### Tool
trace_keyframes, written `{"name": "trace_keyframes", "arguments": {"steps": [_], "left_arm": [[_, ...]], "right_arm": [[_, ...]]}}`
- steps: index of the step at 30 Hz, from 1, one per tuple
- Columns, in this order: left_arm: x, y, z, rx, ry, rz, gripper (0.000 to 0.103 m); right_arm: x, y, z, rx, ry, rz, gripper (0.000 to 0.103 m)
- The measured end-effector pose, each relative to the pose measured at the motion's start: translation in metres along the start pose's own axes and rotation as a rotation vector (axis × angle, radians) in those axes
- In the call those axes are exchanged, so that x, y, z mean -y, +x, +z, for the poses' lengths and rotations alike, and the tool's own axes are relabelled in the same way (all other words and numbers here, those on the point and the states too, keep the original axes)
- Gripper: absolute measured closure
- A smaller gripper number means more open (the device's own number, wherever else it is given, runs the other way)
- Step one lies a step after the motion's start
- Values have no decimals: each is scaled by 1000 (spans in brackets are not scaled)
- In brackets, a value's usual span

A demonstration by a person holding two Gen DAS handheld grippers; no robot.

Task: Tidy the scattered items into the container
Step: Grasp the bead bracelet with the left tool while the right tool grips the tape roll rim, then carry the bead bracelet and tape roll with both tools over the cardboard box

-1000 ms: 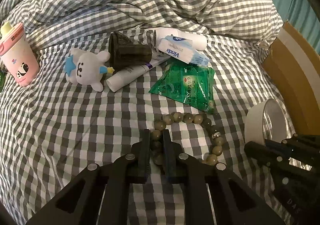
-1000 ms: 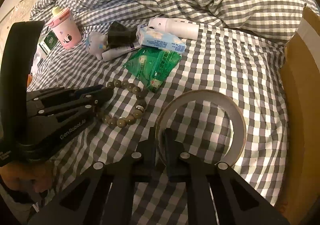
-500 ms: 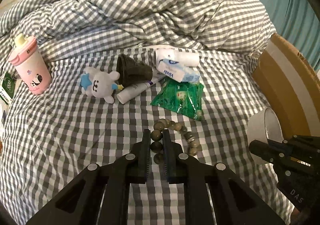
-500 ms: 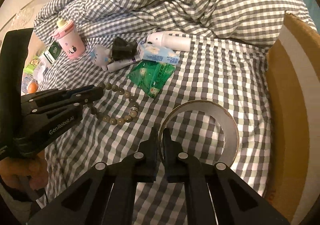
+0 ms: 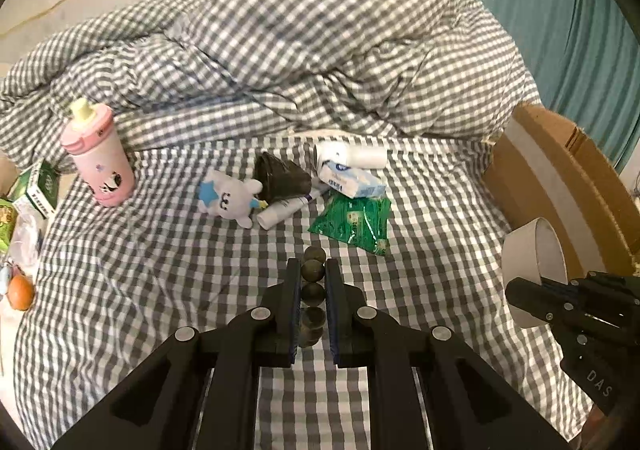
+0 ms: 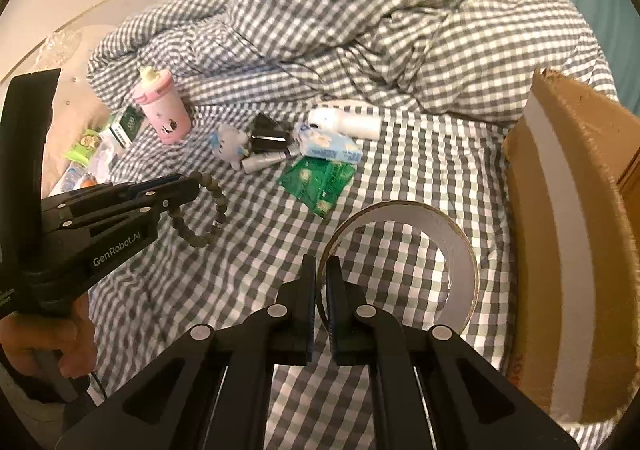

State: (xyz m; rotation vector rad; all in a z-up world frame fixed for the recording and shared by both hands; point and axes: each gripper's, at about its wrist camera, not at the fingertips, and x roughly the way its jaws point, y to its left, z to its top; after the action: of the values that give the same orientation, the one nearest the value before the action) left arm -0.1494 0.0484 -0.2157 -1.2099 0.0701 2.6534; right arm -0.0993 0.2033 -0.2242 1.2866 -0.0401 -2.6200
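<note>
Beads [image 5: 313,292] gripped in left gripper [image 5: 312,282], tape [image 6: 404,262] wall pinched in right gripper [image 6: 319,282], both held above bed [image 5: 160,270]. Box [image 6: 568,250] at right edge: rim to be cleared before jaws are opened

left gripper [image 6: 192,186]: black, silver screws | white "GenRobot.AI" print | right gripper [image 6: 322,270]: black

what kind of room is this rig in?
Most likely a bedroom: the work surface is a bed with a gingham sheet and a bunched checked duvet behind it, and a teal curtain hangs at right. A plush toy lies among the scattered items.
</note>
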Motion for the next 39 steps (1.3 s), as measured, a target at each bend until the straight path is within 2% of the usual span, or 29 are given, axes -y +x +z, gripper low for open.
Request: {"name": "trace_keyframes", "arguments": {"steps": [16, 39], "left_arm": [[14, -93, -1, 133, 19, 16, 92], [23, -204, -14, 291, 23, 18, 92]], "right_arm": [[-22, -82, -9, 130, -9, -2, 99], [-59, -179, -26, 284, -53, -21, 99]]}}
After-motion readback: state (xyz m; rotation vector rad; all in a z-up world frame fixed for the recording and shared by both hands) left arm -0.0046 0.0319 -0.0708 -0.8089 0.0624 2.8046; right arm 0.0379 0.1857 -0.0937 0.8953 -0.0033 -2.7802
